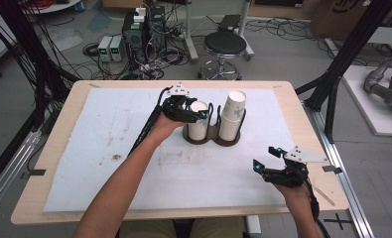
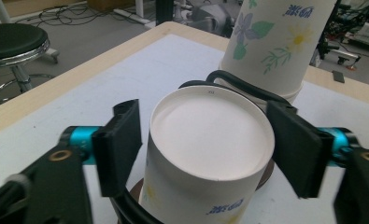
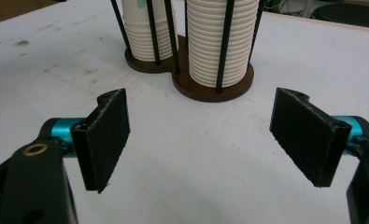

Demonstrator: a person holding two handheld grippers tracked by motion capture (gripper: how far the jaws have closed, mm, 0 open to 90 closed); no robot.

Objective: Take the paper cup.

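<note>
A dark double cup holder (image 1: 212,139) stands mid-table with two stacks of upside-down white paper cups inside black wire posts. My left gripper (image 1: 197,110) sits over the shorter left stack (image 1: 199,124). In the left gripper view its pads (image 2: 121,144) clasp the sides of the top cup (image 2: 210,140), shut on it. The taller flower-printed stack (image 2: 275,42) rises just beyond. My right gripper (image 1: 264,158) hovers near the table's front right, open with nothing between its pads (image 3: 107,135). Ahead of it stand the holder's base (image 3: 205,93) and both ribbed stacks (image 3: 210,42).
A white stained mat (image 1: 109,148) covers the wooden table (image 1: 59,139). Beyond the far edge stand a black stool (image 1: 225,45) and computer boxes with tangled cables (image 1: 139,34). Black frame posts (image 1: 342,54) rise at the right.
</note>
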